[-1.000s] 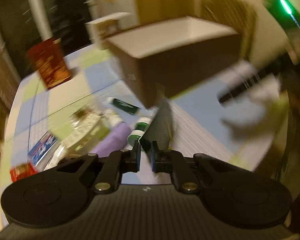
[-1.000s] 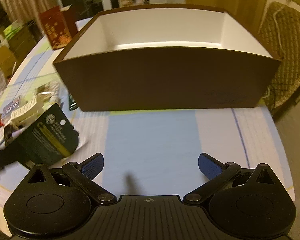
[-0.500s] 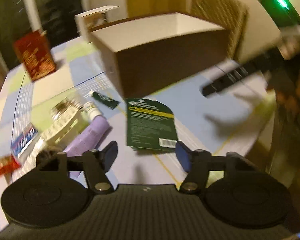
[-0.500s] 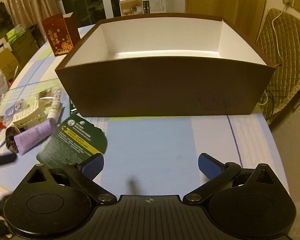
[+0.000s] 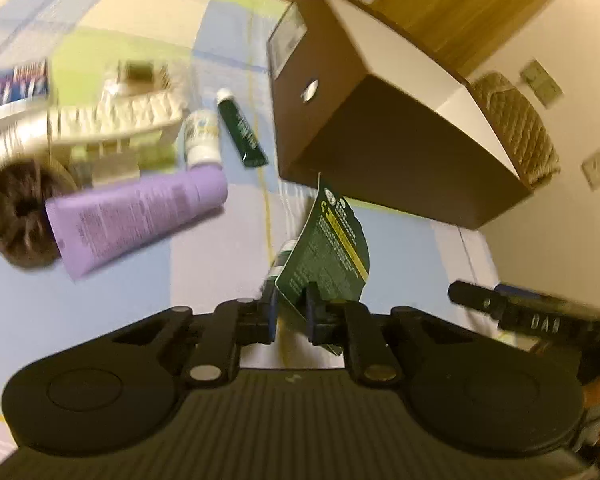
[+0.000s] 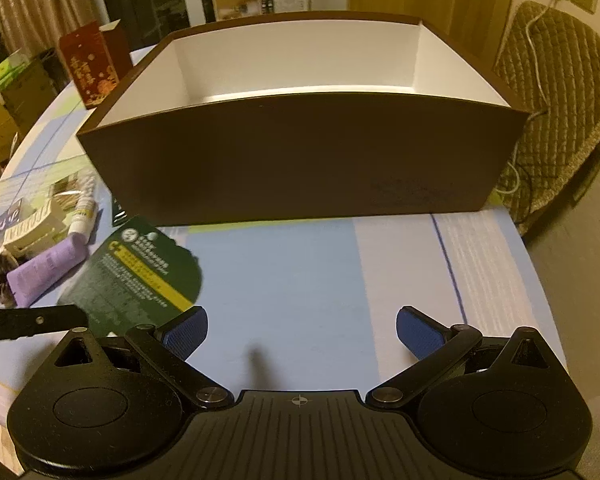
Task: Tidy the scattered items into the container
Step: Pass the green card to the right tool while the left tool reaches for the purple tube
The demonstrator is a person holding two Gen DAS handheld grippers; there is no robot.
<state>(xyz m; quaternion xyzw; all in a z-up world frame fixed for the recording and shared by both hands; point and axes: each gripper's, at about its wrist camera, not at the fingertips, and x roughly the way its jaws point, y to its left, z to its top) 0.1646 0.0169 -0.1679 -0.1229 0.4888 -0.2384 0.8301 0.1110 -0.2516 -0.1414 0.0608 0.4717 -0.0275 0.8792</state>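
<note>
Gripping one green card pack (image 5: 328,256) above the table (image 6: 292,280) before one brown box (image 6: 308,160), the left gripper (image 5: 291,312) is clenched; right gripper (image 6: 302,330) released; two tubes remain: purple tube (image 5: 136,212), green tube (image 5: 242,134)

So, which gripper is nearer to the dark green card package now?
Left. The left gripper is shut on the green card package, holding its lower edge. The right gripper is open over bare tablecloth, with the package off to its left.
</note>
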